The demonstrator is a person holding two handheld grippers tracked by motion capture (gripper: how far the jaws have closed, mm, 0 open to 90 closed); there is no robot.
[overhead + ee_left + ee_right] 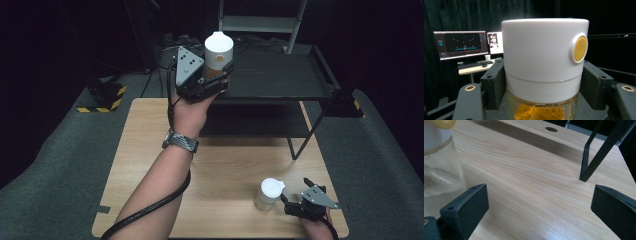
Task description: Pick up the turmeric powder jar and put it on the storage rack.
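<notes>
Left gripper (216,76) fingers clamp a white-capped jar (218,52); right gripper (296,192) fingers spread, seemingly empty.

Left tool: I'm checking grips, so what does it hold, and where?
The left tool holds the jar, jaws clamped on the sides at the lid's lower edge.

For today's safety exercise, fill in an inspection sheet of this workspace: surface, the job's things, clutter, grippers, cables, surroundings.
Surface: wooden table, black rack standing at its far side.
Job's things: orange jar with white lid, held up near the rack; pale jar standing on the table.
Clutter: nothing seen.
Grippers: left gripper shut on the orange jar; right gripper open beside the pale jar, jaws not on it.
Cables: black cable trailing along the left forearm.
Surroundings: dark curtains, monitors on a desk, grey floor.
</notes>
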